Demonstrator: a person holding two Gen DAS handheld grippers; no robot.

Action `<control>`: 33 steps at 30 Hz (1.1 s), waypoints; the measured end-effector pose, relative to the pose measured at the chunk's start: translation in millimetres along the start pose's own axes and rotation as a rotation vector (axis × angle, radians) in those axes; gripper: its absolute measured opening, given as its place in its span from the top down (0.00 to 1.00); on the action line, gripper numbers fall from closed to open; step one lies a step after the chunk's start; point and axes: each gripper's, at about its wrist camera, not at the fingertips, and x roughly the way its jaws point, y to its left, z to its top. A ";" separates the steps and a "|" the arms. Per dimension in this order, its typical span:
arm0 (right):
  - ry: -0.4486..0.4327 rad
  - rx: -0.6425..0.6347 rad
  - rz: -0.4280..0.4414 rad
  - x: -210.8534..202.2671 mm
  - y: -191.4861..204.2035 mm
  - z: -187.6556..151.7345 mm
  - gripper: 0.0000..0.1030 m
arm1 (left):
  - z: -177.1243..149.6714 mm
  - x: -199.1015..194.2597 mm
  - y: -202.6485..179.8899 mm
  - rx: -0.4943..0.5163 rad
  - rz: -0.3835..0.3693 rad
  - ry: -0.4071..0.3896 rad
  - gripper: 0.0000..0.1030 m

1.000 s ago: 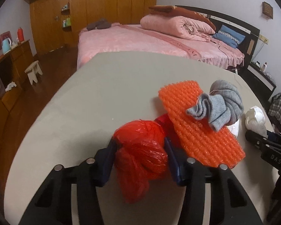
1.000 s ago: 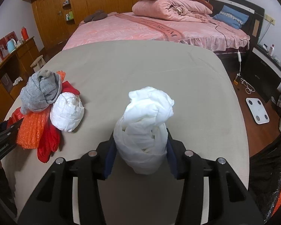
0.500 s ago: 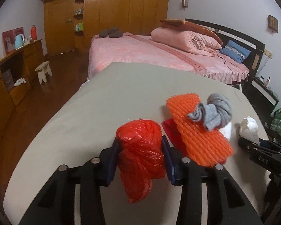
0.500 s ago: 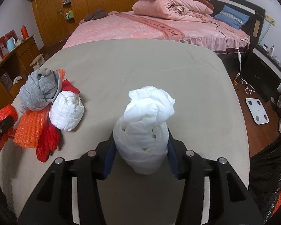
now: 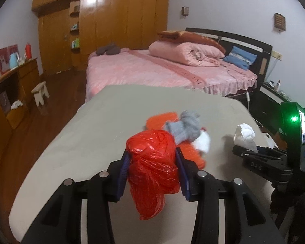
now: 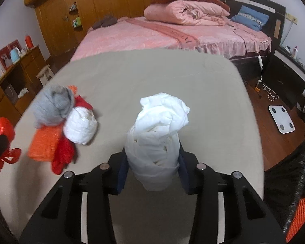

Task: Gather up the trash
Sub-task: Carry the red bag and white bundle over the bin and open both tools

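Observation:
A crumpled red plastic bag (image 5: 152, 168) hangs clear of the beige table (image 5: 91, 126), with my left gripper (image 5: 152, 154) shut on it. My right gripper (image 6: 152, 152) has a white plastic bag (image 6: 158, 130) between its pads; its jaws are closing and the pads press the bag's sides. A pile lies on the table's left in the right wrist view: a grey sock (image 6: 52, 105), a white wad (image 6: 80, 126), an orange foam net (image 6: 43, 142) and a red scrap (image 6: 63, 156). The red bag (image 6: 0, 128) also shows at that view's left edge.
A black trash bag (image 6: 284, 172) gapes off the table's right edge, with orange netting inside. Beyond the table stands a pink bed (image 5: 152, 69). A white scale (image 6: 281, 119) lies on the wooden floor. Cabinets line the left wall.
My left gripper has risen and drawn back from the pile with the red bag in it. The right gripper has stayed in place and squeezed the white bag a little tighter.

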 end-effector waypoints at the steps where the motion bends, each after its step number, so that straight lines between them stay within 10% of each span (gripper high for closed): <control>1: -0.012 0.004 0.007 -6.8 -1.7 0.9 0.61 | 1.4 -2.5 -3.0 0.005 -0.004 -0.006 0.58; 33: -0.232 0.152 -0.157 -224.4 -135.1 -74.5 0.59 | 16.3 -83.6 -196.6 0.191 -0.366 -0.120 0.58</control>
